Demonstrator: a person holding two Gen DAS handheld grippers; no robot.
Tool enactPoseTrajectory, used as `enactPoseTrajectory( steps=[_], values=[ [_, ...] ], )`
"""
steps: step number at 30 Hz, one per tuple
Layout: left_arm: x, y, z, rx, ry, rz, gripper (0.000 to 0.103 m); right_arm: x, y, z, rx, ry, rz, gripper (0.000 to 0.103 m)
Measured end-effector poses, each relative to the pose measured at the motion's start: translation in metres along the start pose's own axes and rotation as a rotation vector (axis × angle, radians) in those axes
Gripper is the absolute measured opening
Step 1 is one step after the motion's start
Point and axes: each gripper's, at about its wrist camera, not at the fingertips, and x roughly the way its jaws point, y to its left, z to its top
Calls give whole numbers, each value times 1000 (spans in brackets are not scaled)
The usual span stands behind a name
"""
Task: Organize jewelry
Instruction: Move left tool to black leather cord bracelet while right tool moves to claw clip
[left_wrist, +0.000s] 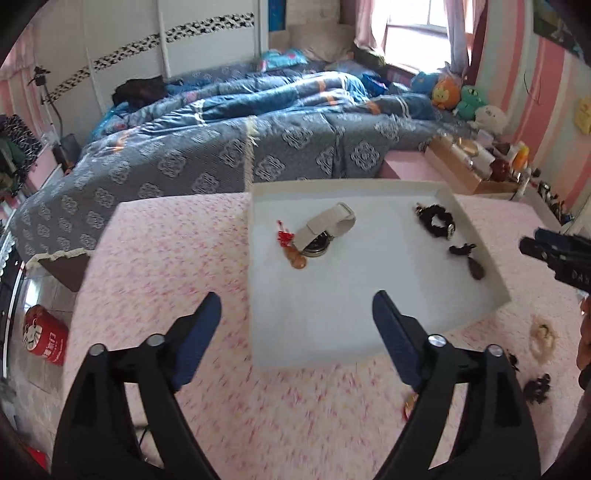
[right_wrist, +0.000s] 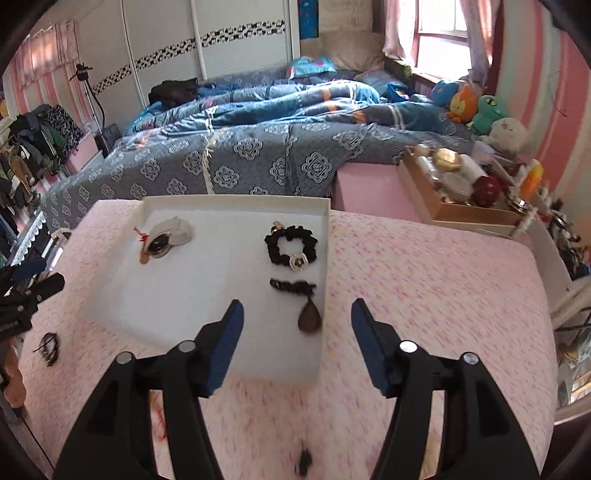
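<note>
A white tray (left_wrist: 347, 183) (right_wrist: 236, 199) lies on the pink-covered table. In it are a watch with a beige strap (left_wrist: 328, 223) (right_wrist: 168, 234), a red-tasselled gourd charm (left_wrist: 296, 258), a black scrunchie (left_wrist: 436, 218) (right_wrist: 291, 245) and a dark drop pendant (left_wrist: 475, 269) (right_wrist: 308, 317). Loose on the cloth lie a beige hair tie (left_wrist: 543, 338), a dark clump (left_wrist: 537, 387) (right_wrist: 304, 459) and a black bracelet (right_wrist: 48, 345). My left gripper (left_wrist: 297, 299) hangs open above the tray's near edge. My right gripper (right_wrist: 297, 306) is open over the tray's right rim, holding nothing.
Behind the table is a bed with a blue-grey quilt (left_wrist: 221, 155) (right_wrist: 258, 158). A wooden box of bottles (right_wrist: 454, 192) (left_wrist: 469, 166) stands at the back right on a pink cabinet (right_wrist: 365, 192), with plush toys (right_wrist: 480, 107) behind it. A red tin (left_wrist: 44, 334) sits on the floor at left.
</note>
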Motion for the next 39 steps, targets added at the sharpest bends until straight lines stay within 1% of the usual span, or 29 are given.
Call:
enactPoseTrajectory(
  steps=[2, 5, 7, 9, 10, 12, 14, 19, 25, 33, 39],
  values=[
    [-24, 5, -5, -3, -16, -7, 88, -19, -3, -6, 5, -6, 2, 65],
    [-53, 7, -13, 4, -32, 10, 91, -49, -7, -16, 1, -26, -14, 68],
    [-72, 9, -20, 13, -44, 21, 96, -70, -11, -23, 2, -40, -25, 70],
    [-94, 10, -29, 28, -65, 40, 100, -85, -13, -32, 1, -52, -39, 76],
    [-99, 11, -32, 33, -71, 44, 100, -90, -14, -35, -1, -57, -46, 78],
    [-112, 12, -42, 42, -79, 56, 100, -98, -14, -44, -13, -64, -61, 79],
    [-118, 16, -54, 42, -70, 62, 100, -103, -15, -54, -17, -66, -77, 79],
    [-120, 28, -79, 23, -36, 69, 100, -109, -23, -75, 8, -66, -90, 79],
    [-120, 43, -97, 2, -36, 76, 100, -101, -28, -96, 31, -45, -104, 79],
    [-99, 64, -113, -48, -1, 65, 100, -85, -37, -113, 70, -15, -129, 79],
    [-81, 72, -124, -51, 15, 70, 100, -64, -32, -123, 92, 10, -114, 79]
  ],
)
